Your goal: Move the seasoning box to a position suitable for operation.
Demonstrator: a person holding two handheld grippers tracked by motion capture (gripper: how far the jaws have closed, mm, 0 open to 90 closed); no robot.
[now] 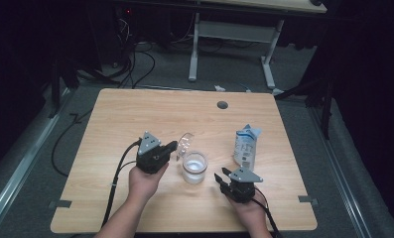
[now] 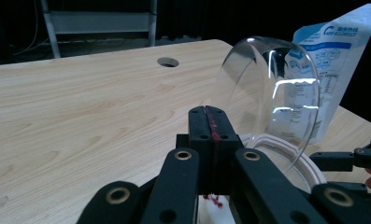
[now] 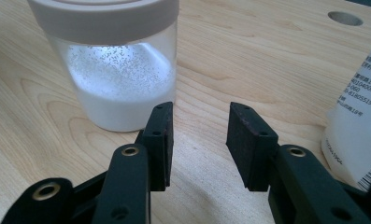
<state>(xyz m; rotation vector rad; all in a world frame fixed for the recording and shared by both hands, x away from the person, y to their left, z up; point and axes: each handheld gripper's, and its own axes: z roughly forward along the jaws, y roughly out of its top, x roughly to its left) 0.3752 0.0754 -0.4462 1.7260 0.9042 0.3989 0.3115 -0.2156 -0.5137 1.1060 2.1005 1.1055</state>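
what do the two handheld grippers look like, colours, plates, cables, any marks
Both are black. The left gripper and the right gripper each carry a grey three-cornered plate on top and trail a black cable toward the table's near edge. Brass-coloured pivot rings sit on the jaw links. The left gripper's pads show a red smear. Forearms are bare, no sleeves in view.

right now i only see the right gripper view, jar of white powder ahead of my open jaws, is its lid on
observer: no, the clear lid is up off the jar, tilted on edge at the tips of the left gripper.
operator: left jaws open?
observer: shut together; whether they pinch the lid's rim I cannot tell.
operator: white thing at my right edge?
observer: a blue and white pouch, upright on the table just beyond the right gripper.
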